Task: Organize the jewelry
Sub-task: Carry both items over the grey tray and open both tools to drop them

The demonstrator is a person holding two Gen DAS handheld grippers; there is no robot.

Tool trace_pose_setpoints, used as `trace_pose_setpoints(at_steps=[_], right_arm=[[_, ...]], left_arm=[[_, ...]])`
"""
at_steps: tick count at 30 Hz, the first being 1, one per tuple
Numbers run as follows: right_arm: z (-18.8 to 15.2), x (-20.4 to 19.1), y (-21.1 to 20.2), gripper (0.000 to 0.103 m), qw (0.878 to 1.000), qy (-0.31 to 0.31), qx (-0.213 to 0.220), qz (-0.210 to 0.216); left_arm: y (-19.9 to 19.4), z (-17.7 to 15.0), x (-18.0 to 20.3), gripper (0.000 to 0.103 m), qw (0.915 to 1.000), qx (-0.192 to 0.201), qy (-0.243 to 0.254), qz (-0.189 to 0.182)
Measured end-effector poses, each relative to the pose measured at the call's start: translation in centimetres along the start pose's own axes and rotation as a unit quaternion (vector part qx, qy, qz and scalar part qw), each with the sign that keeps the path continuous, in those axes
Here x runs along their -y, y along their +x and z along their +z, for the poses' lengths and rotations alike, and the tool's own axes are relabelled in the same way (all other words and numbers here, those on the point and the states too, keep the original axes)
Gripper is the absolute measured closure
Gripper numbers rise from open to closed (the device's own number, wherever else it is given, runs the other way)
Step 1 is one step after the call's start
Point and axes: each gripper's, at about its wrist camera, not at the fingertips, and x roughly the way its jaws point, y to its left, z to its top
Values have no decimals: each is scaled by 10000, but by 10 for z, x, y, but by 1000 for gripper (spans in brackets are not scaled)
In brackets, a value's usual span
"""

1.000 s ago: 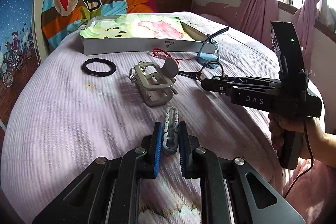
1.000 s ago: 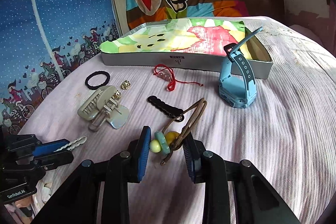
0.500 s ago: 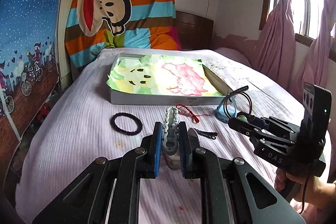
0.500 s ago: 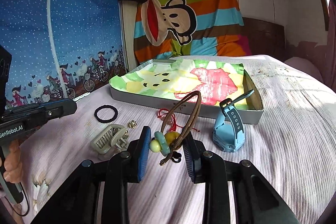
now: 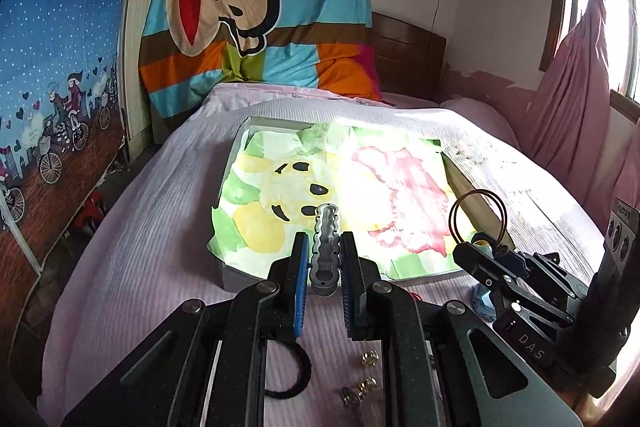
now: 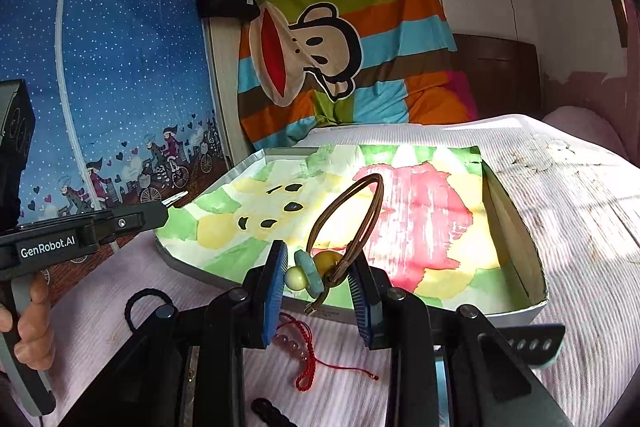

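My left gripper is shut on a grey wavy hair clip, held above the near edge of the flat box lined with a green, yellow and pink cloth. My right gripper is shut on a brown cord bracelet with green and yellow beads, held over the front edge of the same box. The right gripper also shows in the left wrist view, to the right of the left one. The left gripper shows at the left of the right wrist view.
On the pink bedspread in front of the box lie a black hair tie, small gold earrings, a red string bracelet, a black clip and a blue watch. A striped monkey blanket hangs behind.
Both grippers have moved forward and up from the bedspread to the box's near edge, each still holding its item. The loose items now lie below and behind the fingertips.
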Motion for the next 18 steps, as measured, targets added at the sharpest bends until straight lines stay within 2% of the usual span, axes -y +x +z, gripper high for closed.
trace_pose_setpoints(at_steps=[8, 12, 18], right_arm=[[5, 0, 34, 75, 9986, -165, -491, 101], [2, 0, 45, 75, 9969, -207, -755, 99], [-4, 0, 54, 74, 9949, -257, -976, 46]], left_arm=[[51, 6, -23, 91, 9986, -447, -208, 209], [61, 4, -31, 91, 9976, -564, -335, 217], [71, -3, -31, 91, 9961, -767, -231, 368]])
